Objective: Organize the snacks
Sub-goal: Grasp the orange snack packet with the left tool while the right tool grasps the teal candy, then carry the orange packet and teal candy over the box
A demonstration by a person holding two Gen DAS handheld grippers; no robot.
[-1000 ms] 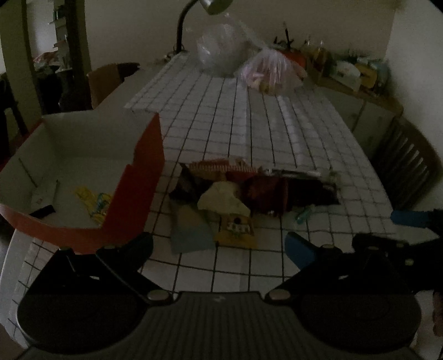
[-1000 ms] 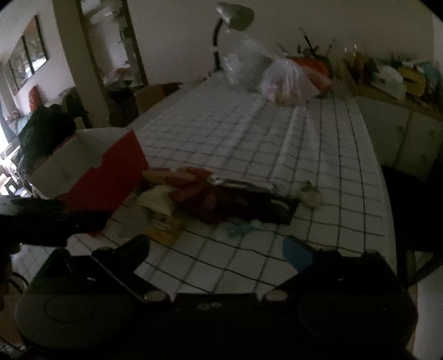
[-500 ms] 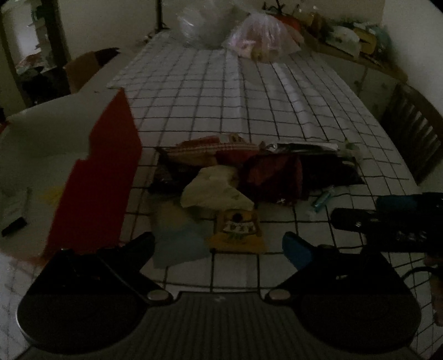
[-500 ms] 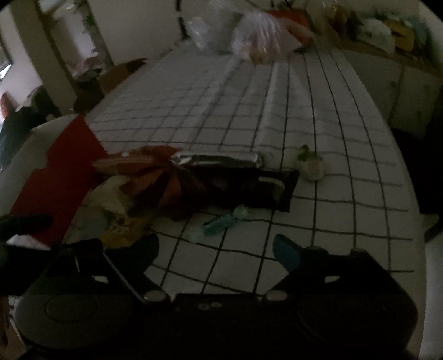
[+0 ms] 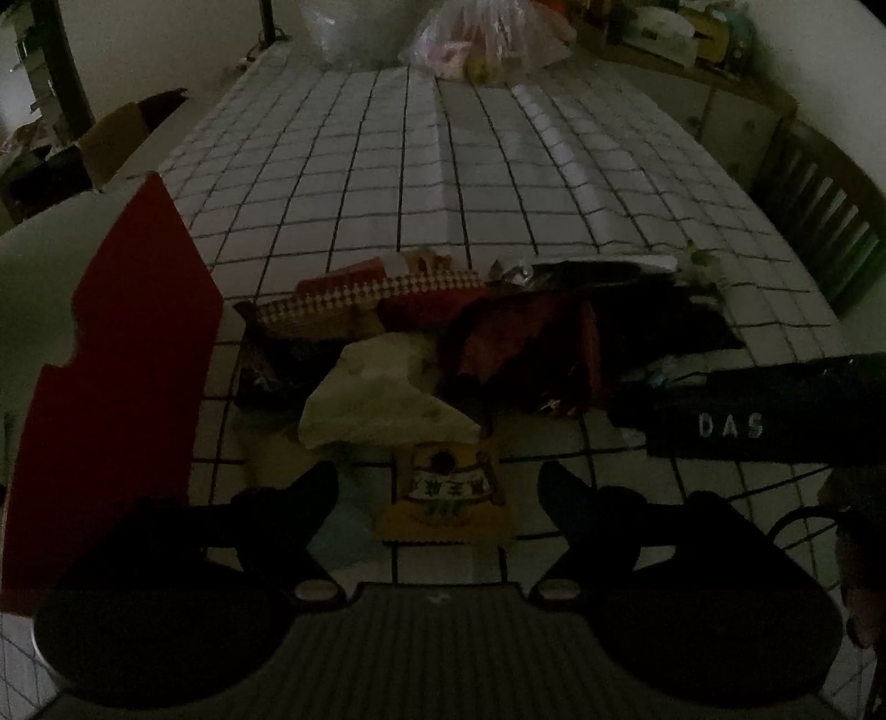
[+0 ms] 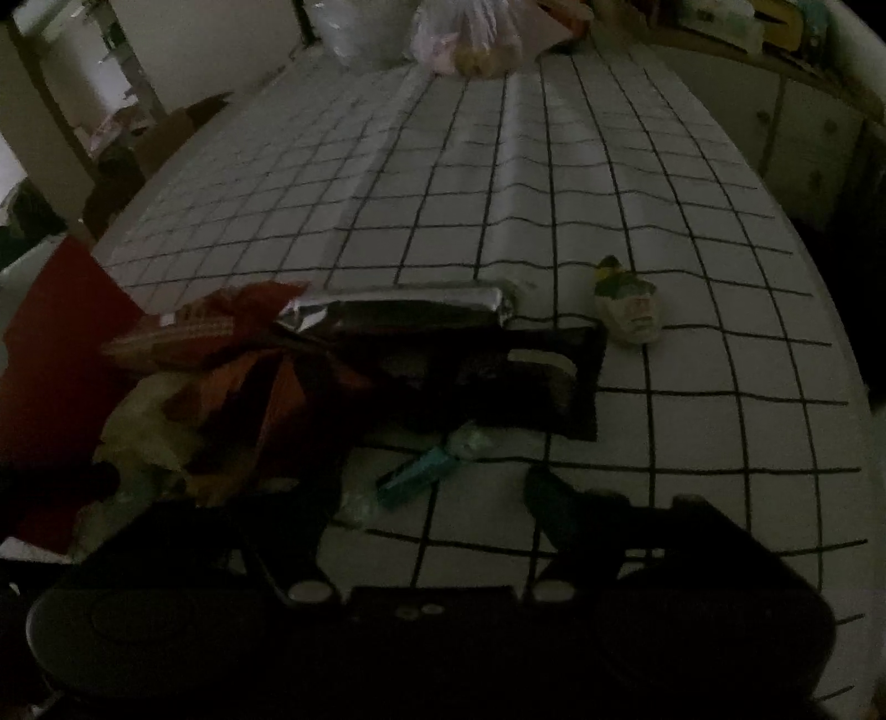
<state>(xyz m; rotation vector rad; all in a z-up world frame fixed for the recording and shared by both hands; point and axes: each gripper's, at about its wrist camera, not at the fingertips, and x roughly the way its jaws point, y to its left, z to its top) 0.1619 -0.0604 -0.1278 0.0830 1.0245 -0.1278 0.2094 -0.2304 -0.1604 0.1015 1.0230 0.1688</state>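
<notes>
Nearest in the left wrist view, the left gripper (image 5: 437, 482) hangs with its jaws spread wide and empty, straddling a yellow snack packet (image 5: 443, 498) that lies flat on the checked tablecloth (image 5: 443, 183). The right gripper (image 6: 426, 493) is likewise spread and holding nothing, poised just short of a small teal-wrapped candy (image 6: 415, 476).

Just beyond sits the snack pile: a pale crumpled wrapper (image 5: 382, 399) overlapping the yellow packet's top edge, dark red bags (image 5: 526, 349), a checkered red-and-white packet (image 5: 360, 304) and a silver foil bar (image 6: 398, 307). The red-and-white cardboard box (image 5: 127, 360), probably the place the snacks go, stands just to the left of the pile.

To take the yellow packet cleanly, the left fingers should drop low on either side of its near edge and pinch without catching the pale wrapper; the light is dim, so the overlap may be less than it looks. A small white wrapped sweet (image 6: 628, 310) lies apart to the right, and plastic bags (image 5: 487, 39) sit at the far end.
</notes>
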